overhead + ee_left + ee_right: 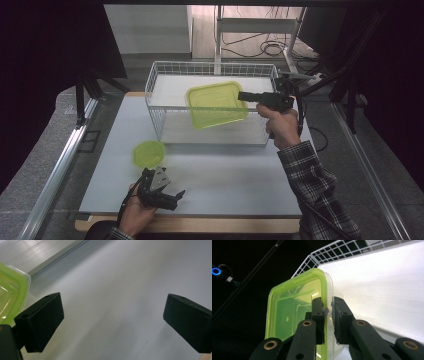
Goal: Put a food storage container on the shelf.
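A square clear container with a lime-green lid (217, 104) hangs tilted over the white wire basket (155, 85). My right gripper (243, 96) is shut on its right rim. In the right gripper view the pads (342, 315) pinch the lid's edge, and the container (292, 312) stands on edge in front of the basket wall (332, 251). A small round green-lidded container (149, 153) rests on the table in front of the basket. Just below it, near the front edge, my left gripper (176, 200) stands open with nothing in it. In the left gripper view, the jaws (112, 322) are wide apart over bare table, with the round container (10, 295) at the left edge.
The white table top (240, 175) stretches between the basket and the front edge. A metal rail (60, 165) runs along the left side. A sleeve in plaid (315, 185) reaches in from the lower right. Cables and a frame stand behind the basket.
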`<state>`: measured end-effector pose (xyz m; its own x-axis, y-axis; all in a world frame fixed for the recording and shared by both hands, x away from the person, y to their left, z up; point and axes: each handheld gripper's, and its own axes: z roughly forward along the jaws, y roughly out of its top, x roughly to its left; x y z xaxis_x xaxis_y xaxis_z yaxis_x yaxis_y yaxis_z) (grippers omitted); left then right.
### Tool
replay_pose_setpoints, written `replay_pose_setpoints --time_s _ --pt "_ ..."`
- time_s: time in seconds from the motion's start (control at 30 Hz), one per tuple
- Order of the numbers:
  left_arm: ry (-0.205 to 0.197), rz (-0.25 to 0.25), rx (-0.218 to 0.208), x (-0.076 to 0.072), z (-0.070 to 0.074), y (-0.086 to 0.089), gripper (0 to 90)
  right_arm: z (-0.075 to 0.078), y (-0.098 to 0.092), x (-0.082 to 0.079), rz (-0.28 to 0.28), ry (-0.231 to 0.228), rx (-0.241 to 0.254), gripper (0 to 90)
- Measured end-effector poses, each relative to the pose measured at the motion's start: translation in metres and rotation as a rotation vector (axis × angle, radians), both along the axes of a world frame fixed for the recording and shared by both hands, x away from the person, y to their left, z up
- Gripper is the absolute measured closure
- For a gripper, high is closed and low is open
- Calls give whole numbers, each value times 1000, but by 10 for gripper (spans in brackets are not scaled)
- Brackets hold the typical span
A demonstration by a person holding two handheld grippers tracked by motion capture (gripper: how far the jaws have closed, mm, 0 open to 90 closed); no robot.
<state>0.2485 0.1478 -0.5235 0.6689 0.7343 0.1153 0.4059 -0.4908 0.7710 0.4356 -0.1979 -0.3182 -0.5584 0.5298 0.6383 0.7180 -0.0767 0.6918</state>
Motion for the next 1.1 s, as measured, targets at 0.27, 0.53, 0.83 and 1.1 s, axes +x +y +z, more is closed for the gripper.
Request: replay_pose_setpoints --time_s 0.27,0.53,0.83,1.1 --pt "-3 -2 3 0 0 0 26 7 5 12 -35 -10 -2 800" --pt "-5 -2 6 0 0 0 24 13 10 23 -69 -21 -5 800" --pt "-8 -4 8 0 0 0 22 12 16 34 -114 -27 -28 800" --pt "-9 -5 8 0 0 0 22 11 17 44 -167 -36 -65 799"
